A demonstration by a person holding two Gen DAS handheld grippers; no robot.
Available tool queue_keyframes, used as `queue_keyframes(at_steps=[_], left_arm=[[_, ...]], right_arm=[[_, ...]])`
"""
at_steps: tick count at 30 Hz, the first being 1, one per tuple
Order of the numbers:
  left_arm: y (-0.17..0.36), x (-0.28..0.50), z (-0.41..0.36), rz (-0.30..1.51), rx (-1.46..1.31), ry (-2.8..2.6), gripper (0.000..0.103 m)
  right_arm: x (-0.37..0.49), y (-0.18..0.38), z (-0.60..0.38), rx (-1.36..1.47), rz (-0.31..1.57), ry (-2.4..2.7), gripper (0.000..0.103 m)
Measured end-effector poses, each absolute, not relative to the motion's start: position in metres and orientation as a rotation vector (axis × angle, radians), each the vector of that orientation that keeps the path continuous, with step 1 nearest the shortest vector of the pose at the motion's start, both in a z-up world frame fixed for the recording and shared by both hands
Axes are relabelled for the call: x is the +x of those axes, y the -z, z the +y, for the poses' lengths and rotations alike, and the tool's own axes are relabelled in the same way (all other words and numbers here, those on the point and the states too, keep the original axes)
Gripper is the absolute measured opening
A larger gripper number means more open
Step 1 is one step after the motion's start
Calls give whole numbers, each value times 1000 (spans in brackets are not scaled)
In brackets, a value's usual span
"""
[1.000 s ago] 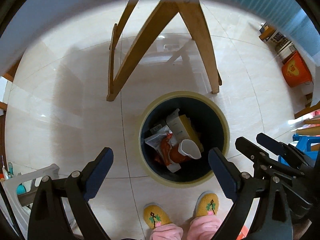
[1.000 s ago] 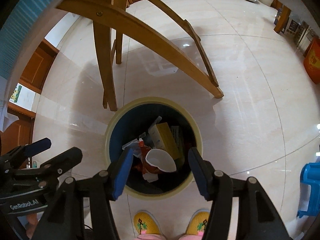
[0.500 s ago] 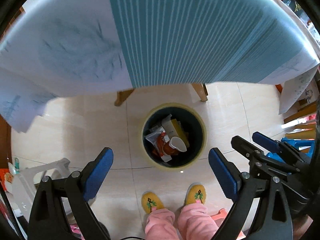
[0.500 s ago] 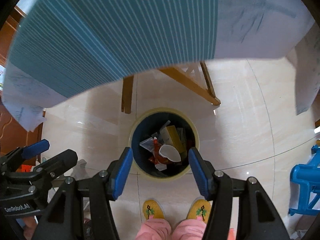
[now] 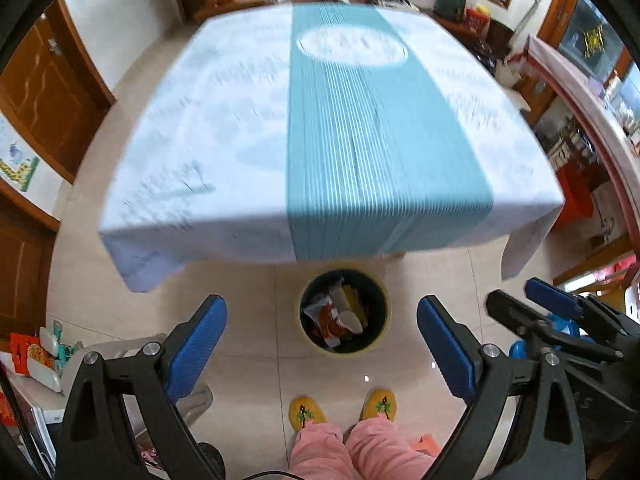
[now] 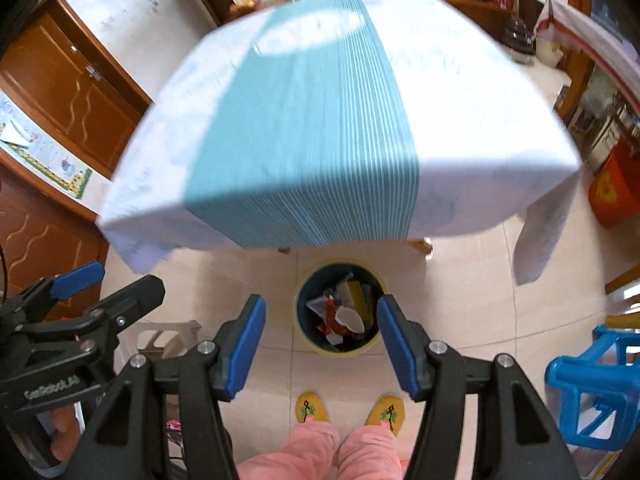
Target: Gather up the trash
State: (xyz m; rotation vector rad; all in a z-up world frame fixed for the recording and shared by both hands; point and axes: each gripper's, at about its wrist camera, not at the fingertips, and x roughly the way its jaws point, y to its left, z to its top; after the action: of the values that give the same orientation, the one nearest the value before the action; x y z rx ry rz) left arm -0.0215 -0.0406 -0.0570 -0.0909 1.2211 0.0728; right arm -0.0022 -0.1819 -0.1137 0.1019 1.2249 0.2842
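Note:
A round dark bin with a yellow rim (image 5: 308, 334) (image 6: 298, 322) stands on the tiled floor just under the table's near edge. It holds trash (image 5: 336, 320) (image 6: 344, 316): a white cup, red wrappers, a yellow box. My left gripper (image 5: 322, 332) hangs high above the bin, open, nothing between its blue pads. My right gripper (image 6: 320, 336) is also open and empty, above the bin; it shows at the right edge of the left wrist view (image 5: 532, 304). The left gripper shows at the left of the right wrist view (image 6: 100, 284).
A table with a white and teal striped cloth (image 5: 340, 128) (image 6: 320, 120) fills the upper view. A person's yellow slippers (image 5: 306, 412) and pink trousers (image 6: 320, 452) stand before the bin. A blue plastic stool (image 6: 588, 388) is at right, a grey stool (image 5: 120, 356) at left, wooden doors (image 6: 72, 80) beyond.
Both grippers have risen from under the table to above its top. The bin now looks smaller and farther below. Both stay open and empty.

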Motion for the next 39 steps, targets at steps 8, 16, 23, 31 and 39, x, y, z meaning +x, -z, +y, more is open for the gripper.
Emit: queue_keyframes(at_steps=[8,16,23,31,39], left_arm=[[-23,-25,-28,1107,-150,-126,95],[-66,-30,-32,1019,-132,-132,95],[-86,-31,-37,975,-97,-131,95],[-88,-31,-40,972,-90,-129,95],[-91,-29,-45,977,-85,-120,95]], right_arm=[[0,29,-187,109,1107,-287,58],[-5,-16,-173,57,1016,-328,58],[-8,-36,-172,54,966,-316,58],[-12,-45,-178,58,938,-298,58],[-18,-53,-179,46,915,-290,58]])
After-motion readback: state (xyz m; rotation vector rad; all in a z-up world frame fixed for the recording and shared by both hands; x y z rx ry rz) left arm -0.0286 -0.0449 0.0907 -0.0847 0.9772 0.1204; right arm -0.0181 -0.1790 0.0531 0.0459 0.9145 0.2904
